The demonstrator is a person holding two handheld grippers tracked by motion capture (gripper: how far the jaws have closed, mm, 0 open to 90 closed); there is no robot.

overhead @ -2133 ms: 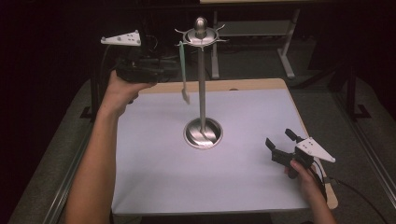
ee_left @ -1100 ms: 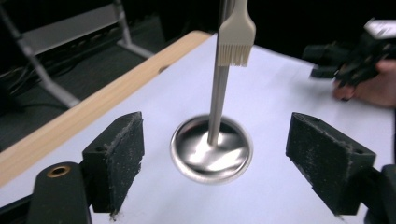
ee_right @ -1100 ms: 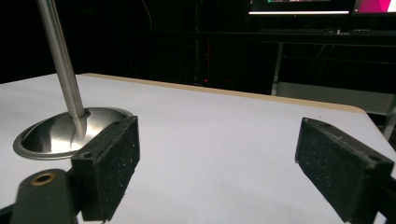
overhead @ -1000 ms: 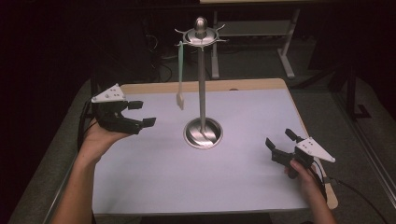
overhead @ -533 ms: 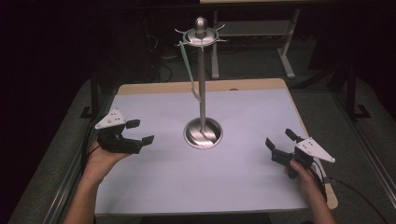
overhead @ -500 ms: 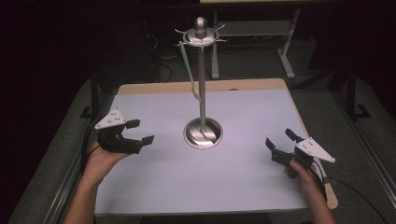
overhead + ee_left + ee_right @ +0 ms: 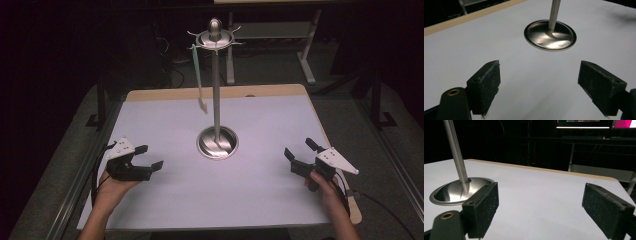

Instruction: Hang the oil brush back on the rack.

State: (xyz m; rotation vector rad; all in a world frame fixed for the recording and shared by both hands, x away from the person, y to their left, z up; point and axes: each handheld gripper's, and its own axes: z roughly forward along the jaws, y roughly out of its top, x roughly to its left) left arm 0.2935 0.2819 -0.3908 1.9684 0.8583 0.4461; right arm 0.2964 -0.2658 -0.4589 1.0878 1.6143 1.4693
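A tall metal stand [image 7: 216,90] with a round base [image 7: 217,143] rises from the middle of the white table. From one hook of its top ring [image 7: 215,38] hangs a pale green utensil [image 7: 198,77]. My left gripper [image 7: 149,158] is open and empty, low over the table's front left. In the left gripper view its jaws [image 7: 540,86] point at the stand base [image 7: 550,35]. My right gripper [image 7: 299,151] is open and empty at the front right. The right gripper view has the base [image 7: 456,190] and pole [image 7: 455,151] left of the gripper [image 7: 541,211].
The white table top [image 7: 220,190] has a wooden edge [image 7: 215,92] at the far side. Dark frames and table legs [image 7: 305,55] stand behind. Monitors [image 7: 584,123] glow in the dark background of the right gripper view.
My left gripper came away from the hanging green utensil, open, and dropped down toward me to the table's front left. The utensil stays on the hook. The right gripper has not moved.
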